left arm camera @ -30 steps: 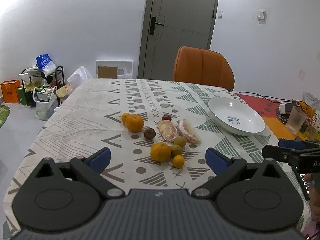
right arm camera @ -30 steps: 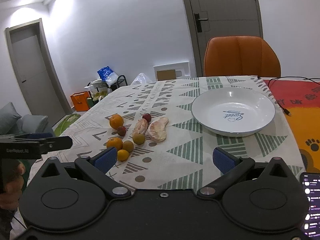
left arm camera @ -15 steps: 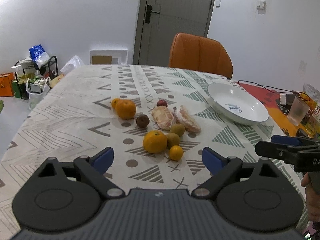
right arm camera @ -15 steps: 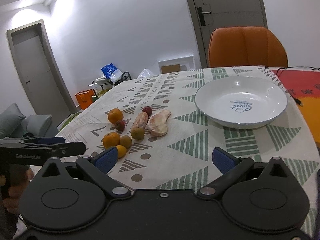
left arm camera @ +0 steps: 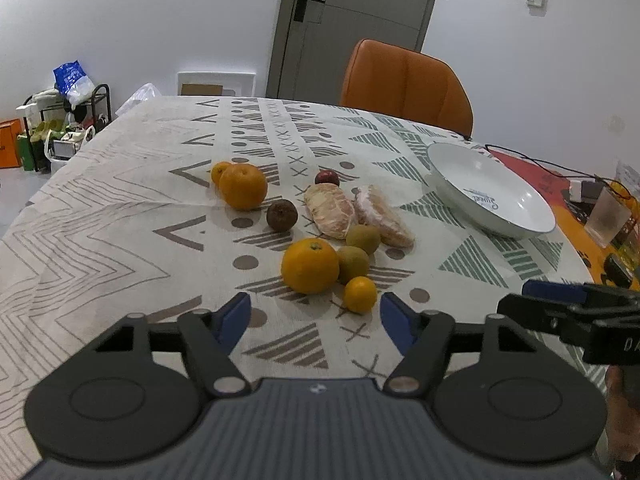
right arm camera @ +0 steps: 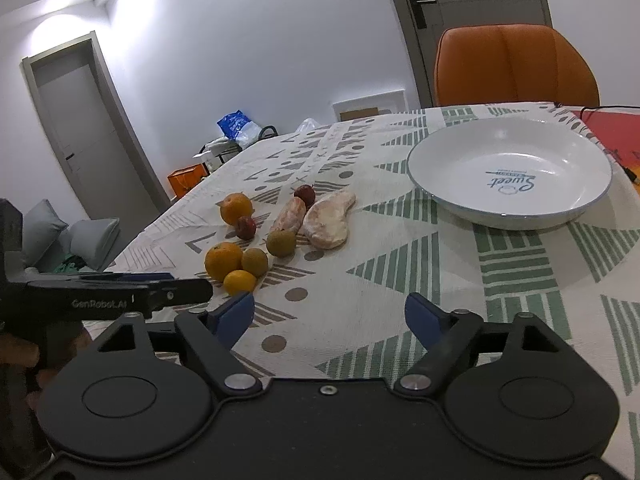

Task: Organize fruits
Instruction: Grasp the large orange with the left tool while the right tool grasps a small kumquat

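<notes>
Fruit lies clustered mid-bench point(left arm camera: 120, 208), none yet in the white plate point(left arm camera: 460, 178) to its right; small orange point(left arm camera: 360, 294) sits just ahead of the left tongs point(left arm camera: 315, 317), slightly right of their centreline, large orange point(left arm camera: 310, 265) touching behind it; left hand is nearer. Right tongs point(right arm camera: 330, 318) face bare cloth. Against the earlier frames, both tongs have been closing from wide to part-open, nothing between them, and the fruit looms closer.
</notes>
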`<state>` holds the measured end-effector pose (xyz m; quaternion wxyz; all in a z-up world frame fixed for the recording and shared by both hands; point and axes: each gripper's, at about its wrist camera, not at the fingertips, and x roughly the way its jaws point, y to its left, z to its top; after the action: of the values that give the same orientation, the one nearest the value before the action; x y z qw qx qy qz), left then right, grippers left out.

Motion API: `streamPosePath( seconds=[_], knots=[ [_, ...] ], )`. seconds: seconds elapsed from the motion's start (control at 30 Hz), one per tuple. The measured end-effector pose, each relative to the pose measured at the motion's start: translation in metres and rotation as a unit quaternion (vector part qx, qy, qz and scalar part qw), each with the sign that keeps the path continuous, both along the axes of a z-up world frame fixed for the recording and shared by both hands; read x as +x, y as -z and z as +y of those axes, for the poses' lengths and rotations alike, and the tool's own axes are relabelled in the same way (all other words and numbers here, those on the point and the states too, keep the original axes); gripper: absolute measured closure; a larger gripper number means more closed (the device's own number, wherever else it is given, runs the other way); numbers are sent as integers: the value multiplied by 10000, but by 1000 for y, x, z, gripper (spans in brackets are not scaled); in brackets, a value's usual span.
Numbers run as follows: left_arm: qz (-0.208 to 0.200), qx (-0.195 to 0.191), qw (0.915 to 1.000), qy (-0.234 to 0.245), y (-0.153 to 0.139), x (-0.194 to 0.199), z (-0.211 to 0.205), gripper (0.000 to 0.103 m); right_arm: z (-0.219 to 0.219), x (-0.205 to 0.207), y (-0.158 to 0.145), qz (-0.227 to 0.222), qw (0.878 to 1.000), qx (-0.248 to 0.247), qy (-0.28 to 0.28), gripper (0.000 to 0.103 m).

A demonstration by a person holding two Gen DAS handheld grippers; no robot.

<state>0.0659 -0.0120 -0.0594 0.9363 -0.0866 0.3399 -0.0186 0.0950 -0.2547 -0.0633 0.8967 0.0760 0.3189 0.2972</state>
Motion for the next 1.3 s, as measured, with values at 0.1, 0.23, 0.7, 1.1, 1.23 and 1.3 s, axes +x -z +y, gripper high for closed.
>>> streamPosePath(
  seconds=[0.1, 0.23, 0.7, 1.1, 1.23, 1.3],
  knots=[
    [-30, -70, 10000, -44, 1, 5, 3, 40, 2, 3, 3, 26, 10000, 7, -23, 25],
    [-87, -110, 9999, -89, 0, 12, 5, 48, 5, 8, 6, 70, 10000, 5, -43, 25],
    [39, -358, 9993, -41, 14, 40, 16, 67, 20, 21, 11, 183, 9998, 10, -125, 34],
    [48, -308, 9993, -190, 11, 27, 32, 67, 49, 25, 12, 223, 9986, 77, -467, 41],
    [40, -315, 9992, -261, 10, 23, 39, 67, 60, 25, 12, 226, 9980, 73, -579, 41],
    [29, -319, 9991, -290, 9, 21, 42, 67, 64, 24, 12, 234, 9978, 65, -620, 41]
  ],
)
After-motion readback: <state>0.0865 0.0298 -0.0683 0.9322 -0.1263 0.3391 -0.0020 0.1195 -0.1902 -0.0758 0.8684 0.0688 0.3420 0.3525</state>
